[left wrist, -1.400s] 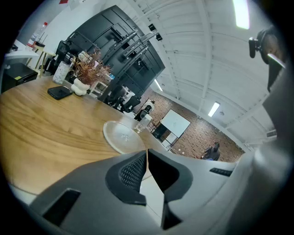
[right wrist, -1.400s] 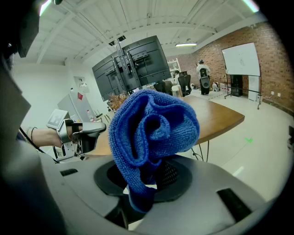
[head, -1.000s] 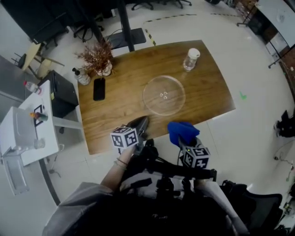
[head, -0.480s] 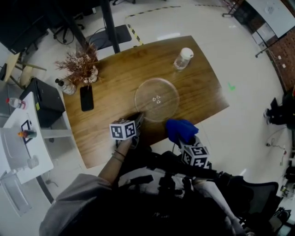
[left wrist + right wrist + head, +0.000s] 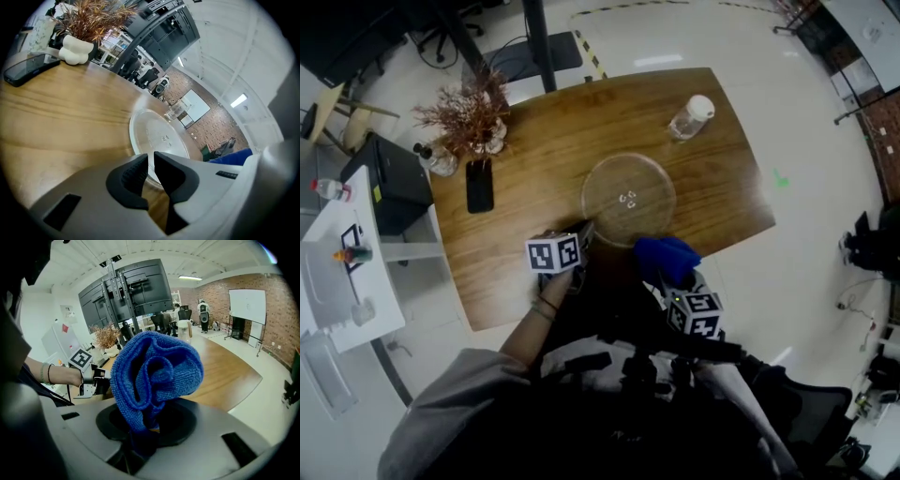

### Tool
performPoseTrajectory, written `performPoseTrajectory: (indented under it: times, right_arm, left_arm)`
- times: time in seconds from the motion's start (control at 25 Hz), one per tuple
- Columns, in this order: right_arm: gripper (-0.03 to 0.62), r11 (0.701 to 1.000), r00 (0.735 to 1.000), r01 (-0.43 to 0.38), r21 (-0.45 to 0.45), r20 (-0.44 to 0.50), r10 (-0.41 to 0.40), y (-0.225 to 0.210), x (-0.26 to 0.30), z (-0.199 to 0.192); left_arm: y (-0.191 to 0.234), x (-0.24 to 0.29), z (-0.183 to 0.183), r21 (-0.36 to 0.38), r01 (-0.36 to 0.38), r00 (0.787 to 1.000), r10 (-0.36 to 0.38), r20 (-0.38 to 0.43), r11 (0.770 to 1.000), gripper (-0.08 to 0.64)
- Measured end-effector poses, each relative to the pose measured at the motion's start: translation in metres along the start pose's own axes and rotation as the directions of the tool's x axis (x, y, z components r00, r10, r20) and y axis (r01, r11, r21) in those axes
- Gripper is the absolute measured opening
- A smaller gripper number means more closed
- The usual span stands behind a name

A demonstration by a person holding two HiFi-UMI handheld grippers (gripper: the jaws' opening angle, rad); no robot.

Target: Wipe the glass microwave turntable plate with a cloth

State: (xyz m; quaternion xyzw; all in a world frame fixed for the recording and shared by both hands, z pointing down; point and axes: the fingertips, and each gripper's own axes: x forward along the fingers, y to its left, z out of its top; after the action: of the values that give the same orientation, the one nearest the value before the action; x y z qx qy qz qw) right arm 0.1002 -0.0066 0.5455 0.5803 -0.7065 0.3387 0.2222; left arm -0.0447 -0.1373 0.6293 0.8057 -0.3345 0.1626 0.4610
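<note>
The round glass turntable plate (image 5: pixel 628 200) lies flat on the wooden table (image 5: pixel 544 150), right of centre; it also shows in the left gripper view (image 5: pixel 159 138). My left gripper (image 5: pixel 584 234) hovers over the table's near edge, just short of the plate's near-left rim. Its jaws (image 5: pixel 151 161) are shut with nothing between them. My right gripper (image 5: pixel 675 281) hangs off the table's near edge, below the plate. It is shut on a bunched blue cloth (image 5: pixel 667 258), and in the right gripper view the cloth (image 5: pixel 157 371) stands up out of the jaws and hides the fingertips.
A clear plastic bottle (image 5: pixel 691 117) stands at the table's far right. A black phone (image 5: pixel 479 186) lies at the left, beside a dried plant in a white vase (image 5: pixel 469 117). A black box (image 5: pixel 389 183) and a white shelf (image 5: pixel 337 272) stand left of the table.
My left gripper has moved forward over the table's near edge, closer to the plate's rim. The right gripper with the cloth has edged nearer the table.
</note>
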Motion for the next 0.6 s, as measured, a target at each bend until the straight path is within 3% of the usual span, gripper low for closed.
performPoseTrajectory:
  times: [0.12,0.36,0.44,0.6]
  right_arm:
    - [0.117,0.998,0.999,-0.048,-0.048,-0.029,0.047,0.005,0.013,0.008]
    - [0.117,0.975,0.988,-0.147,-0.168,-0.062,0.139,0.016,0.045,0.039]
    - [0.117,0.961,0.984,-0.176,-0.213,-0.071,0.164,0.021,0.058,0.048]
    - [0.117,0.927,0.967,-0.253,-0.275,-0.113,0.231,0.041,0.077,0.051]
  left_arm:
    - [0.003,-0.003,0.002,-0.033,-0.008,1.0,0.009,0.022,0.999,0.035]
    - [0.022,-0.014,0.009,-0.191,-0.053,0.991,0.075,0.111,0.98,0.035]
    - [0.025,-0.013,0.01,-0.196,-0.069,0.991,0.09,0.1,0.978,0.035]
    - [0.022,-0.002,0.0,-0.135,-0.123,0.992,0.123,-0.005,0.983,0.037]
